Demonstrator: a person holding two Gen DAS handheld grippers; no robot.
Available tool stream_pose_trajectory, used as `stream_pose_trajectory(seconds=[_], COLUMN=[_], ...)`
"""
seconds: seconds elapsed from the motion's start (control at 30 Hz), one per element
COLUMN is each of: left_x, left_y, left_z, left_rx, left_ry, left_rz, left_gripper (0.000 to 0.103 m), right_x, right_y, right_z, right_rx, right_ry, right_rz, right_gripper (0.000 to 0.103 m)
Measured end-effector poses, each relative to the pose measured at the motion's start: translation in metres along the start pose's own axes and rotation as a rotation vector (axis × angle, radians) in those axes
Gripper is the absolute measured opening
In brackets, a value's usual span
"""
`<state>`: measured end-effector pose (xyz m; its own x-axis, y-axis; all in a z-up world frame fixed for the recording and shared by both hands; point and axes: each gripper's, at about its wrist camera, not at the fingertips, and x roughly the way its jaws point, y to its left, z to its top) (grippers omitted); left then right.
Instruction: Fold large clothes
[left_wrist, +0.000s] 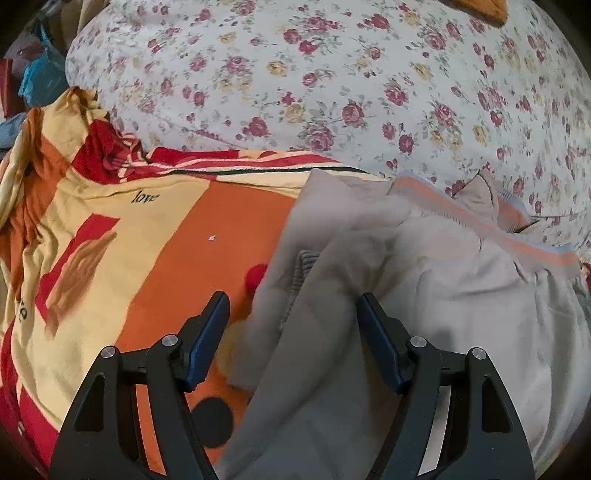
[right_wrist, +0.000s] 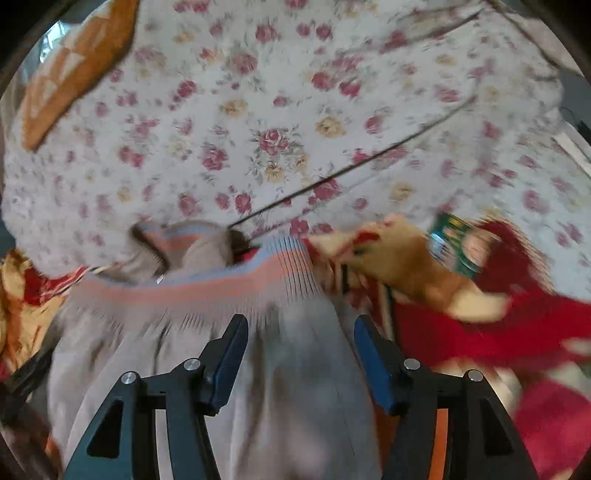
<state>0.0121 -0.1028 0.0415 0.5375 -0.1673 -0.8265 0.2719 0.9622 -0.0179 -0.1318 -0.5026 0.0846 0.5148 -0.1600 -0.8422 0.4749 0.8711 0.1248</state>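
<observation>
1. The left claw (left_wrist: 291, 310) hangs with its jaws spread wide and nothing between them, just above the near part of a grey garment (left_wrist: 424, 295).
2. The grey garment lies rumpled on the bed, its ribbed band (left_wrist: 491, 225) of orange and pale blue stripes at the far side, near the floral sheet (left_wrist: 332, 74).
3. To the left of the garment spreads a patterned blanket (left_wrist: 147, 240) — orange, cream and red, with the word "love" printed on it — and the garment's left edge overlaps it.
4. The right claw (right_wrist: 301, 334) also stands wide open and empty over the grey garment (right_wrist: 295, 387); this view is blurred.
5. In the right wrist view the ribbed band (right_wrist: 207, 284) runs across just beyond the fingertips, with the blanket (right_wrist: 480, 339) bunched to the right and the floral sheet (right_wrist: 258, 110) beyond.
6. An orange cushion (right_wrist: 74, 70) sits at the far left on the sheet.
</observation>
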Motion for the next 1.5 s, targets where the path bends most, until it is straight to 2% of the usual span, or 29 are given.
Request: stream_pose_trajectory(seconds=[0.1, 0.2, 0.33, 0.37, 0.5, 0.63, 0.73, 0.87, 1.1, 1.2, 1.33, 1.5], left_x=[-0.004, -0.007, -0.011, -0.012, -0.019, -0.025, -0.03, -0.034, -0.021, -0.014, -0.011, -0.013], left_y=[0.005, 0.004, -0.003, -0.003, -0.002, -0.002, -0.002, -0.003, 0.0, 0.003, 0.006, 0.021], left_z=[-0.003, -0.008, -0.015, -0.016, -0.021, -0.021, -0.021, -0.022, -0.022, -0.022, -0.022, -0.018], left_rx=[-0.015, -0.011, 0.026, 0.032, 0.043, 0.053, 0.042, 0.042, 0.04, 0.027, 0.02, -0.037], left_ry=[0.006, 0.003, -0.017, -0.018, -0.023, -0.032, -0.04, -0.05, -0.022, -0.004, 0.009, 0.049], left_rz=[-0.01, -0.002, 0.033, 0.039, 0.04, 0.041, 0.017, -0.006, -0.021, -0.035, -0.051, -0.097], left_gripper=[0.072, 0.072, 0.072, 0.072, 0.072, 0.072, 0.072, 0.072, 0.072, 0.072, 0.072, 0.072], right_x=[-0.035, -0.053, -0.017, -0.015, -0.032, -0.065, -0.074, -0.064, -0.017, 0.014, 0.018, 0.019], right_y=[0.002, 0.016, 0.021, 0.021, 0.018, 0.049, 0.078, 0.113, 0.153, 0.154, 0.147, 0.153], right_z=[-0.03, -0.061, -0.093, -0.096, -0.087, -0.088, -0.088, -0.083, -0.086, -0.095, -0.097, -0.098], right_rx=[-0.033, -0.111, -0.162, -0.149, -0.065, -0.142, -0.196, -0.237, -0.261, -0.267, -0.23, -0.282], right_ry=[-0.014, -0.002, 0.08, 0.071, 0.043, -0.019, -0.046, -0.049, -0.009, 0.083, 0.075, 0.109], right_rz=[0.035, 0.013, -0.06, -0.061, -0.057, -0.018, 0.031, 0.087, 0.111, 0.071, 0.112, 0.123], right_gripper=[0.057, 0.057, 0.057, 0.057, 0.057, 0.057, 0.057, 0.057, 0.057, 0.061, 0.067, 0.077])
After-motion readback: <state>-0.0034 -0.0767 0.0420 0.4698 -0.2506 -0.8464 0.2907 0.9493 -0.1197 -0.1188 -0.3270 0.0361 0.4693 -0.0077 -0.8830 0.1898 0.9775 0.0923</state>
